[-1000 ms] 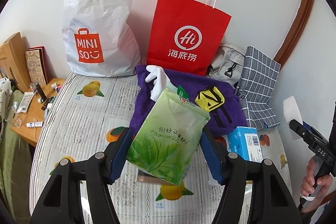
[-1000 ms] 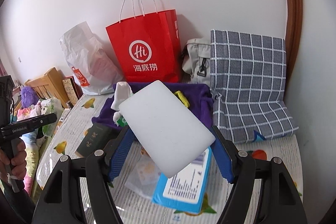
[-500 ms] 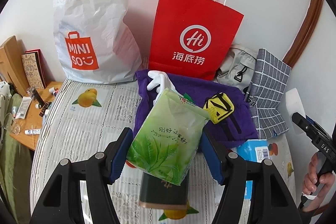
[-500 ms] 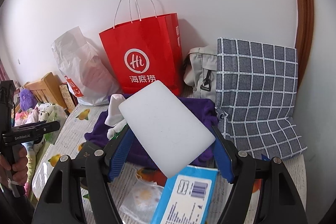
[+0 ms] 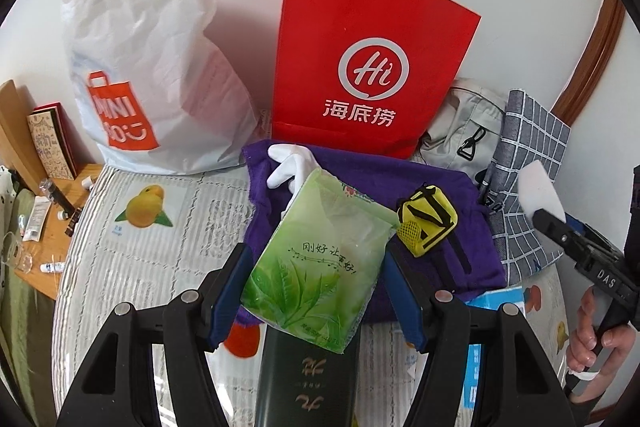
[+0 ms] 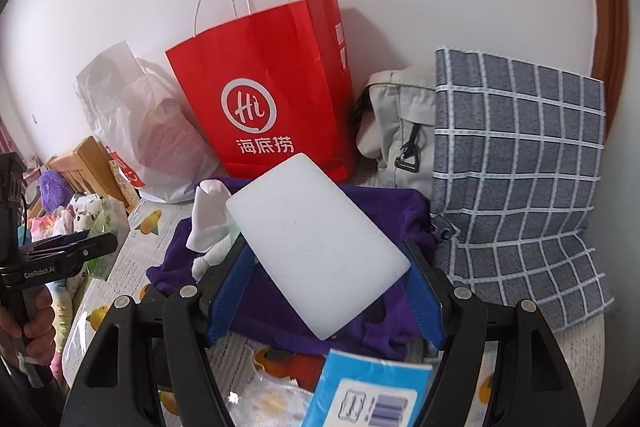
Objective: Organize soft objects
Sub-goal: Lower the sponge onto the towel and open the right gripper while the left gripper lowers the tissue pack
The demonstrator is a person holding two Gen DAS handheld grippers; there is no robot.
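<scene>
- Two grippers each clench a soft thing above the bed (image 5: pixel 120 251).
- Left gripper (image 5: pixel 316 287) grasps a green tissue pack (image 5: pixel 320 263) over the purple cloth (image 5: pixel 360 179) and a dark box (image 5: pixel 308 379).
- Right gripper (image 6: pixel 326 291) grasps a white sponge (image 6: pixel 316 243) in front of the red bag (image 6: pixel 264 87).
- White glove (image 5: pixel 290 165) lies on the purple cloth beside a yellow pouch (image 5: pixel 428 223).

both grippers, left gripper (image 5: pixel 316 291) and right gripper (image 6: pixel 326 289), share black frames, silver screws and blue finger pads (image 6: pixel 230 291); white lettering marks the handles.
</scene>
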